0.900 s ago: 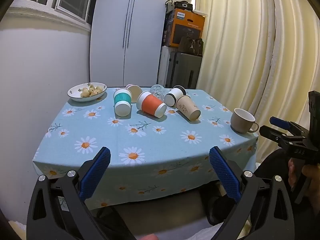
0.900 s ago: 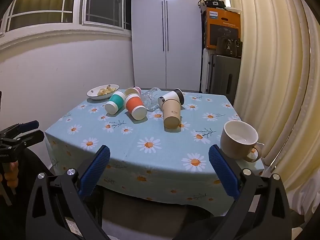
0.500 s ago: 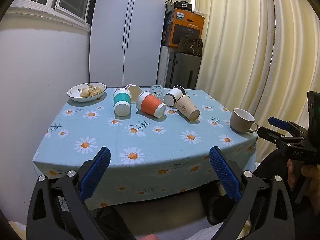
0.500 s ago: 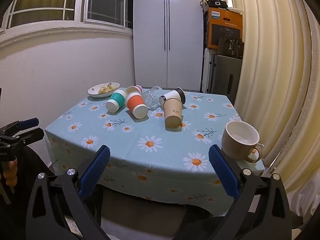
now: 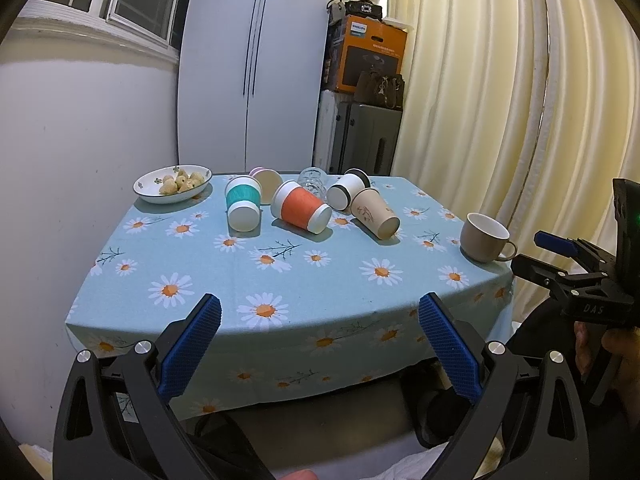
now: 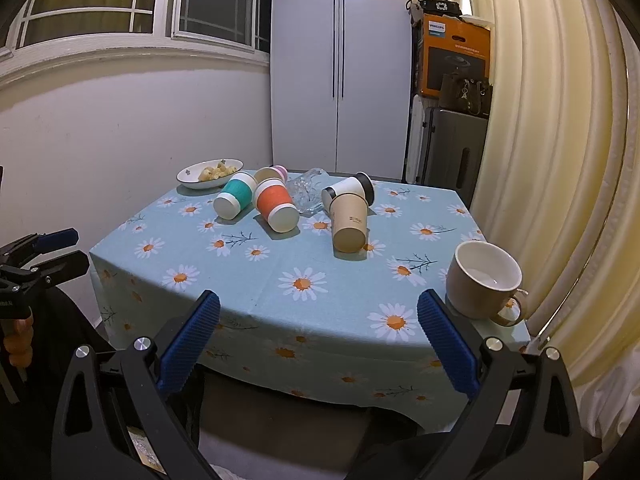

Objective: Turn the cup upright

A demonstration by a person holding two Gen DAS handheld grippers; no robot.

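Several cups lie on their sides at the far half of the table (image 5: 280,288): a teal cup (image 5: 241,205) (image 6: 235,200), an orange cup (image 5: 302,212) (image 6: 277,206), a beige paper cup (image 5: 375,213) (image 6: 350,222), a white cup with black rim (image 5: 346,190) (image 6: 348,189), a pink cup (image 5: 265,178) and a clear glass (image 5: 313,179) (image 6: 304,192). A beige mug (image 5: 483,237) (image 6: 482,280) stands upright at the right edge. My left gripper (image 5: 318,344) and right gripper (image 6: 318,340) are open and empty, before the near table edge.
A bowl of food (image 5: 173,184) sits at the far left corner. A white wall runs along the left, a wardrobe (image 5: 248,72) behind, curtains (image 5: 500,100) on the right. A suitcase and an orange box (image 5: 370,58) stand at the back right.
Both grippers have drifted slightly; the view barely shifts. Nothing on the table has moved.
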